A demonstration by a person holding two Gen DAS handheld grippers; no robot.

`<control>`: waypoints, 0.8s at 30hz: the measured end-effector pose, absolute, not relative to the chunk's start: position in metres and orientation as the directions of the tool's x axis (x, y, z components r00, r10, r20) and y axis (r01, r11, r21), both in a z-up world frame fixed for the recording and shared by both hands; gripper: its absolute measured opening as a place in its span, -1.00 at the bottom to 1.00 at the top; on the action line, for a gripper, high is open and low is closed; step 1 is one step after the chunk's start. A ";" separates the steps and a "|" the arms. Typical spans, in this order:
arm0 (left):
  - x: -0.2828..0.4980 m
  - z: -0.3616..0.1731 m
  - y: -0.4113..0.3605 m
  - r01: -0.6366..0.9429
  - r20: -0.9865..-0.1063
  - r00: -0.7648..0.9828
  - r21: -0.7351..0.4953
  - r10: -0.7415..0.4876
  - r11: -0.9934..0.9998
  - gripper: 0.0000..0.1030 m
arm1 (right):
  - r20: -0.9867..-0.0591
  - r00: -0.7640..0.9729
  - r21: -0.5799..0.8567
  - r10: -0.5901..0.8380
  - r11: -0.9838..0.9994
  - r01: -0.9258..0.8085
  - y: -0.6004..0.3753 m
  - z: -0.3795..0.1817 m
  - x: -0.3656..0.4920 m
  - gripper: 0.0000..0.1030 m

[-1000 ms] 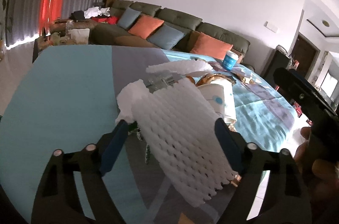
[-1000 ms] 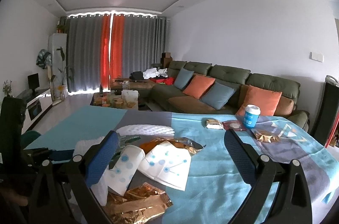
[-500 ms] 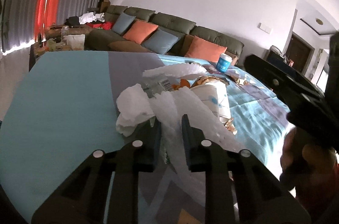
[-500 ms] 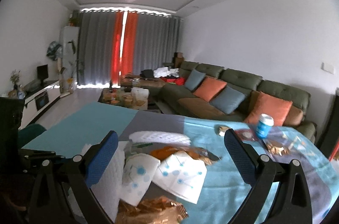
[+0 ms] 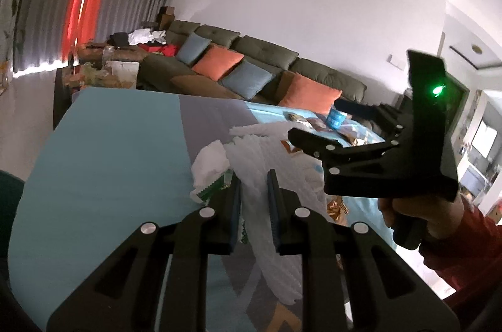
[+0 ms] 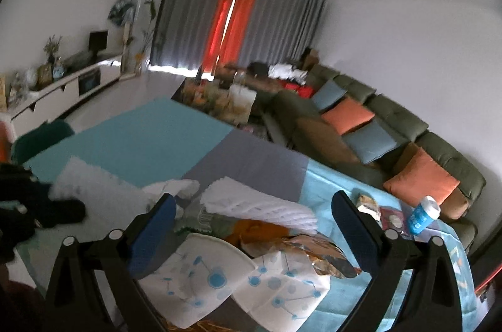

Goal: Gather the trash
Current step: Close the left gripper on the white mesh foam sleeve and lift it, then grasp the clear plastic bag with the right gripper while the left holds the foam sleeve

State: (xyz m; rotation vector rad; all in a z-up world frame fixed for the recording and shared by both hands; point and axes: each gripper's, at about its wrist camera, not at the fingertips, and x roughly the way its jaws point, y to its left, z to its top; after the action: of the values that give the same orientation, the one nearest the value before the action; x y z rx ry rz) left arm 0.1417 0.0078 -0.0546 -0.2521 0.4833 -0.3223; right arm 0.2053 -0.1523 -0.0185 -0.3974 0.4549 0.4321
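Because the foam net (image 5: 251, 162) is floppy, my left tongs (image 5: 254, 194) pinch it mid-sheet above the surface (image 5: 103, 150); my right tongs (image 6: 251, 222) hover open over the white wrappers (image 6: 219, 278).

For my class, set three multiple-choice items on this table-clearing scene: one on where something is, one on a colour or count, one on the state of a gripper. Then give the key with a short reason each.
1. Where is the blue cup?
A. at the table's far end, near the sofa
B. between the left gripper's fingers
C. on the floor

2. How many orange cushions lie on the sofa?
A. one
B. two
C. four

3. How does the left gripper stand?
A. wide open over bare cloth
B. shut on the white foam net
C. out of sight

Key: 1 A, the cup stands on the tablecloth by the sofa's end. 2 B, two orange cushions show, with blue ones between. 3 B, its fingers pinch the white foam net, while the right gripper is open above the wrappers.
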 end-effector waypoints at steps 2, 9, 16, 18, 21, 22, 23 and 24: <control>0.140 -0.052 0.008 0.252 -0.407 0.834 -0.321 -0.373 0.913 -0.68 | -0.535 0.787 -0.267 0.307 0.822 -0.502 -0.151 -0.019 0.213 0.65; 0.128 -0.047 0.006 0.256 -0.410 0.839 -0.283 -0.358 0.924 -0.68 | -0.624 0.727 -0.316 0.287 0.758 -0.571 -0.142 -0.027 0.222 0.28; 0.122 -0.041 -0.002 0.277 -0.398 0.853 -0.199 -0.336 0.940 -0.68 | -0.657 0.709 -0.391 0.255 0.689 -0.610 -0.124 -0.038 0.221 -0.04; 0.119 -0.038 -0.009 0.290 -0.393 0.859 -0.156 -0.329 0.944 -0.68 | -0.668 0.701 -0.393 0.250 0.682 -0.617 -0.120 -0.039 0.224 -0.19; 0.119 -0.037 -0.009 0.295 -0.395 0.855 -0.161 -0.336 0.942 -0.68 | -0.671 0.700 -0.397 0.243 0.680 -0.617 -0.120 -0.039 0.227 -0.25; 0.119 -0.037 -0.009 0.293 -0.396 0.857 -0.156 -0.331 0.943 -0.68 | -0.671 0.701 -0.400 0.241 0.679 -0.616 -0.121 -0.039 0.228 -0.25; 0.118 -0.036 -0.009 0.293 -0.393 0.858 -0.155 -0.331 0.944 -0.68 | -0.669 0.704 -0.404 0.237 0.679 -0.613 -0.121 -0.039 0.229 -0.25; 0.118 -0.035 -0.009 0.292 -0.392 0.859 -0.151 -0.328 0.944 -0.68 | -0.669 0.705 -0.406 0.235 0.680 -0.611 -0.121 -0.038 0.229 -0.25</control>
State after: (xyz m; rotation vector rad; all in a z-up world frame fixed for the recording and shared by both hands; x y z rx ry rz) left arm 0.1175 -0.0088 -0.0347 -0.0876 0.4263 -0.3260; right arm 0.2294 -0.1214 -0.0383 -0.6641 0.6203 0.5109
